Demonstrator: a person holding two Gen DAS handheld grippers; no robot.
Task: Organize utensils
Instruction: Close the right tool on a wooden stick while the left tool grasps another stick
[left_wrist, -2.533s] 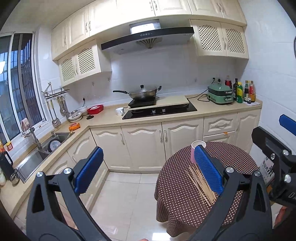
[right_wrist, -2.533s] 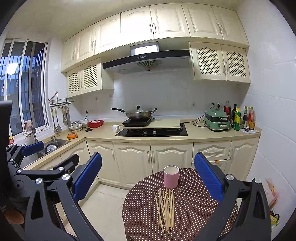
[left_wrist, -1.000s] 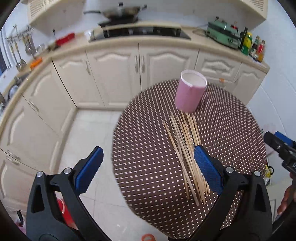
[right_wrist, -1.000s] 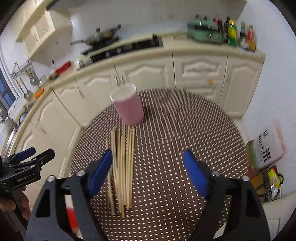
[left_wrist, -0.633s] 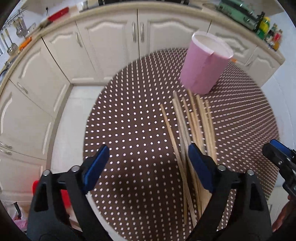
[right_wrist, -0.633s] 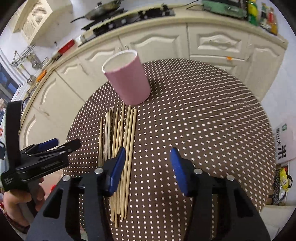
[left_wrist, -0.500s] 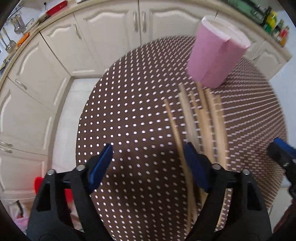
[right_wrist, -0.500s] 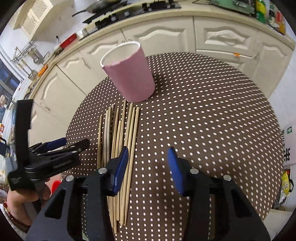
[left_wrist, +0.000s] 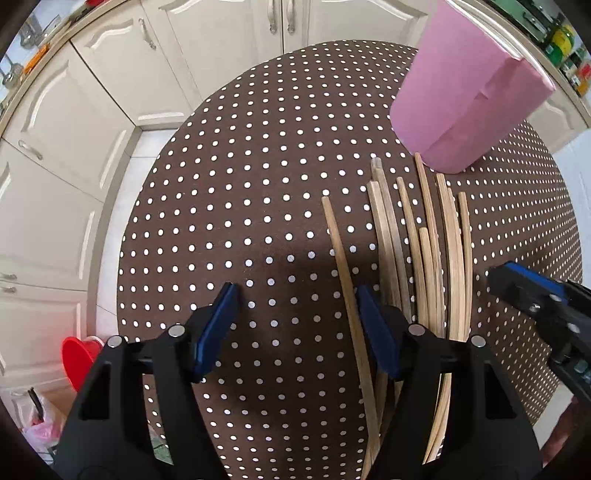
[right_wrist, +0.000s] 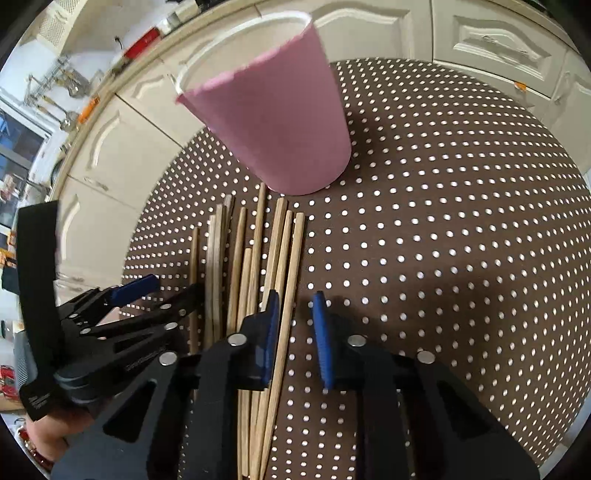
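The picking-up step is in hand. A row of thin, smooth wooden chopsticks (right_wrist: 255, 266) is laid flat on the dotted brown tablecloth (right_wrist: 443, 240), just in front of the tall pink cup (right_wrist: 280, 122). The right gripper (right_wrist: 293, 314) is held low over the sticks, partly open, with the rightmost stick between its jaws but not yet squeezed. The left gripper (left_wrist: 295, 314) is held wide open around the leftmost stick, with nothing gripped. Next, the jaws probably need to be closed gently on one stick.

Chopsticks (right_wrist: 258, 295) run off the frame's bottom (near ends unseen).
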